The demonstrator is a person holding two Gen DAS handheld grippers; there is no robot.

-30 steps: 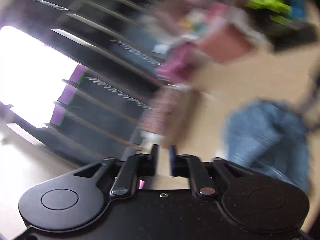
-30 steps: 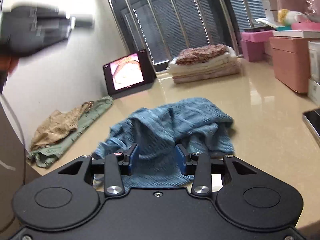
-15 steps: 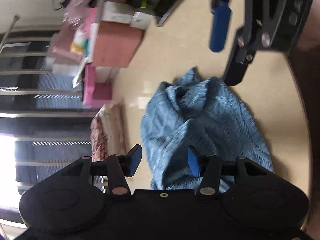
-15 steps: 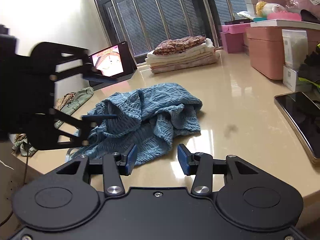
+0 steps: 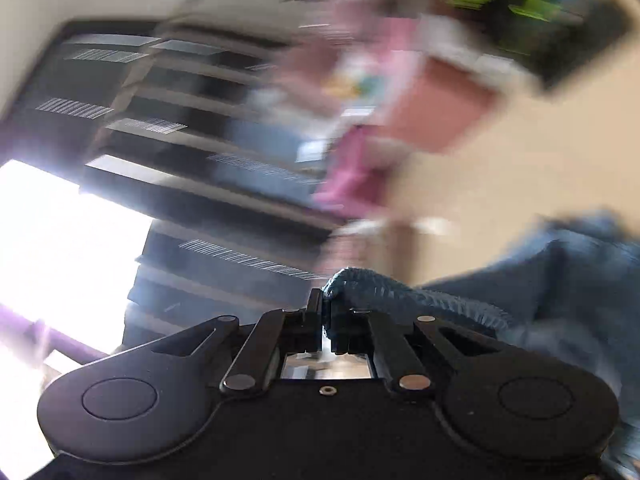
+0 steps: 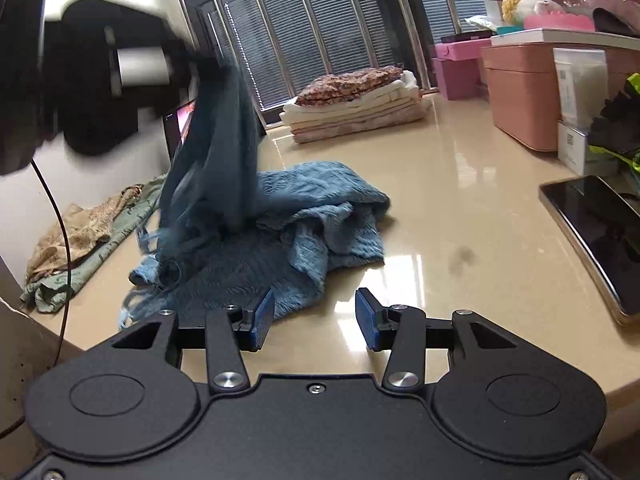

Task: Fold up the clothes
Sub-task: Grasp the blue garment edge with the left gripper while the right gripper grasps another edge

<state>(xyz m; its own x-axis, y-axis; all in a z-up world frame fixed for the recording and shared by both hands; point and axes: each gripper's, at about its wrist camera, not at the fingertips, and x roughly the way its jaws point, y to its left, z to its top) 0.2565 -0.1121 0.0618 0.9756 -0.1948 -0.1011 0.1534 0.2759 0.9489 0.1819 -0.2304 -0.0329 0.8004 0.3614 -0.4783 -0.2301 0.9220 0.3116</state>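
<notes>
Above table (image 6: 460,200): left tongs (image 5: 323,312) clamped on blue garment (image 6: 312,216); right tongs (image 6: 315,320) wide apart, holding nothing.

Matte black left gripper (image 5: 325,322) body across the lower frame, two round raised discs at either side, silver rivets on the linkage arms, one small screw at centre. Same black build on the right gripper (image 6: 315,316), with ribbed blue pads (image 6: 262,315) on its fingers. At upper left, blurred black housing with a white band and a thin black cable.
</notes>
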